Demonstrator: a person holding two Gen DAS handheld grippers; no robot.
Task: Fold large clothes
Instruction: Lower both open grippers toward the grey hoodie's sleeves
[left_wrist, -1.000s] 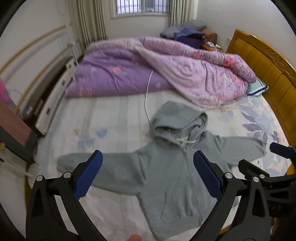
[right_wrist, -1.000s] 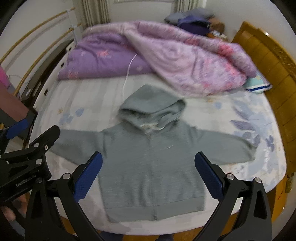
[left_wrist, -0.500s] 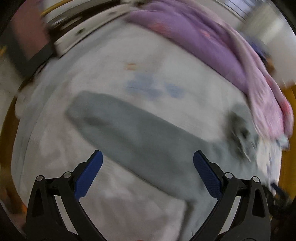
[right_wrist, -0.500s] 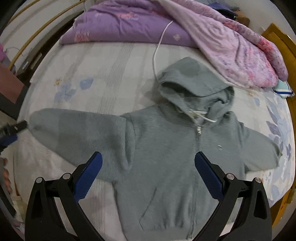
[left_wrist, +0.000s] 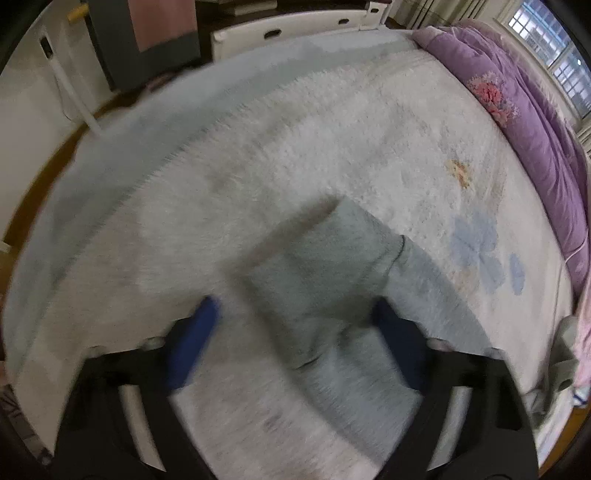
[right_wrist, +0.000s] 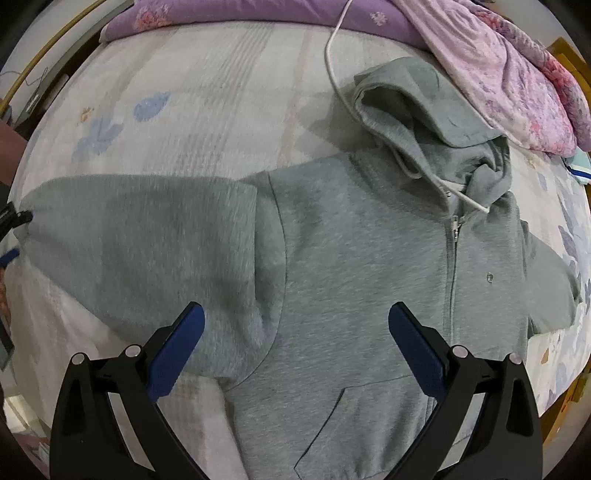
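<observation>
A grey zip hoodie lies flat, front up, on the bed with both sleeves spread out and the hood bunched at the top. My right gripper hangs open close above the hoodie, over the seam where the sleeve on the picture's left joins the body, and holds nothing. The left wrist view is blurred. In it my left gripper points down over that sleeve's cuff. Its jaws are closing with the cuff between them. The left pad still stands clear of the cloth.
The white flowered bedsheet lies under the hoodie. A purple quilt and a pink quilt are heaped at the far side. A white cable runs to the hood. The bed's edge, a white rail and dark furniture lie beyond the cuff.
Both grippers have come down toward the bed. The left one swung out to the sleeve's end, rolled, and its jaws have narrowed. The right one now sits close over the hoodie's body.
</observation>
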